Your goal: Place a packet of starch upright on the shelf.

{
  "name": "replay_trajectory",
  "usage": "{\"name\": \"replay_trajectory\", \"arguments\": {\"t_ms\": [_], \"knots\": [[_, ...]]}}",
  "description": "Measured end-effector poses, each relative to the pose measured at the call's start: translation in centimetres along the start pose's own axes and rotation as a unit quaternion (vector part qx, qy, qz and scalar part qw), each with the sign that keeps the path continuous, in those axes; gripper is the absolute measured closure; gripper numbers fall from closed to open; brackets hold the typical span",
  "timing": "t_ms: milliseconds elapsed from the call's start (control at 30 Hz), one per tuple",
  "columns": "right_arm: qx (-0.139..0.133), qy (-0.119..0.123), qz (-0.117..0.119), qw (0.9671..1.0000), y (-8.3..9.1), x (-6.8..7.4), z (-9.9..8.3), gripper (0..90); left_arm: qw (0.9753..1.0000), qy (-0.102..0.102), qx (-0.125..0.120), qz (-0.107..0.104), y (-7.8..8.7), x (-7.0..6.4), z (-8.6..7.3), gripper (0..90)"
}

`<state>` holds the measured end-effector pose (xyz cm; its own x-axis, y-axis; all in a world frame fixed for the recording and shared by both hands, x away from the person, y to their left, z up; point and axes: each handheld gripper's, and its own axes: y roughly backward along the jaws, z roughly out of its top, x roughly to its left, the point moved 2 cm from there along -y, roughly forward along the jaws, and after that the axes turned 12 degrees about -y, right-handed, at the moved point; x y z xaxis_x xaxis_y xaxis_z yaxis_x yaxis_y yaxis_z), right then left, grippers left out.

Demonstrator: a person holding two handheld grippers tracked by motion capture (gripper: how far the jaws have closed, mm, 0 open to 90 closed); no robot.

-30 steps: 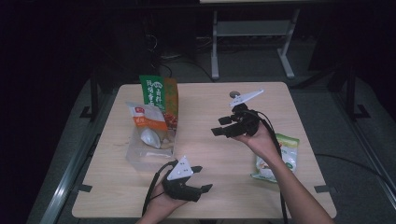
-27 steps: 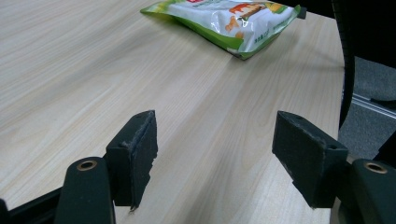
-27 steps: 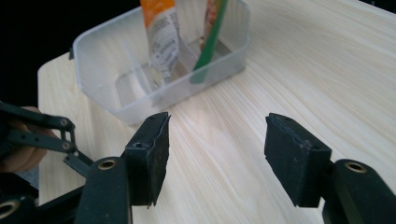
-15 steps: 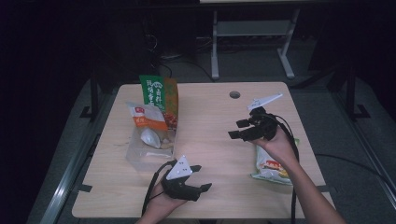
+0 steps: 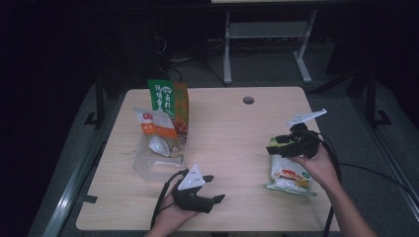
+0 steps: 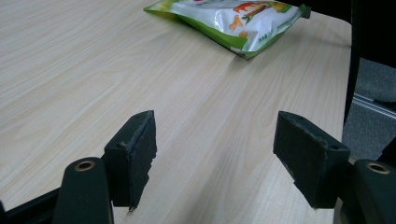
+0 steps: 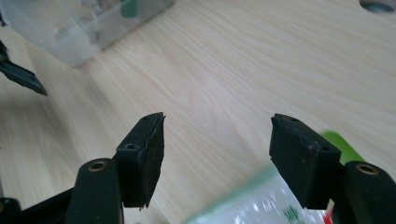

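A flat snack bag (image 5: pixel 290 176) lies at the lower right of the high view, on the pale wood worktop (image 5: pixel 232 133) near its right edge. It is white in the middle with a green border and orange-red print on its face, glossy and slightly puffed. In the left gripper view the same bag (image 6: pixel 233 21) sits at the top of the frame, its sealed green edge towards the camera.

The right gripper (image 5: pixel 276 144) hangs just over the bag's upper end; its fingers (image 7: pixel 142 156) are spread wide with nothing between them, the bag's green-and-white corner (image 7: pixel 261 200) showing blurred below them. The left gripper (image 5: pixel 213 188) is at the lower middle of the high view, low over bare worktop, fingers (image 6: pixel 133 156) likewise released.

At the upper left of the high view a clear box (image 5: pixel 148 165) holds other packets, a green one (image 5: pixel 163 96) standing tallest.
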<state>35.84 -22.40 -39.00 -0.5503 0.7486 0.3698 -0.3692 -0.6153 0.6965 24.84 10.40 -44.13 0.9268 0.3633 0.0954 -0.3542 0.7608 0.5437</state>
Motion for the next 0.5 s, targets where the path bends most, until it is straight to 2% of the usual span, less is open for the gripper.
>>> {"name": "replay_trajectory", "arguments": {"t_ms": [100,133,167,400,500], "knots": [[0.002,-0.008,-0.011,0.9999,0.3,-1.2,-1.1,34.6,1.0,-0.001,0.001,0.0,0.0,0.0,0.0,29.4],[0.002,-0.008,-0.011,0.9999,0.3,-1.2,-1.1,34.6,1.0,-0.001,0.001,0.0,0.0,0.0,0.0,29.4],[0.003,-0.022,-0.017,0.9996,0.6,-1.9,-2.0,34.5,1.0,-0.001,0.001,0.0,0.0,0.0,0.0,29.4],[0.007,-0.047,-0.037,0.9982,1.4,-3.8,-3.8,34.6,1.0,0.0,0.002,-0.001,-0.2,-0.1,0.0,29.4],[0.005,-0.07,-0.045,0.9965,2.0,-5.1,-4.9,34.7,1.0,-0.002,0.005,-0.004,-0.3,-0.2,0.0,29.4]]}}
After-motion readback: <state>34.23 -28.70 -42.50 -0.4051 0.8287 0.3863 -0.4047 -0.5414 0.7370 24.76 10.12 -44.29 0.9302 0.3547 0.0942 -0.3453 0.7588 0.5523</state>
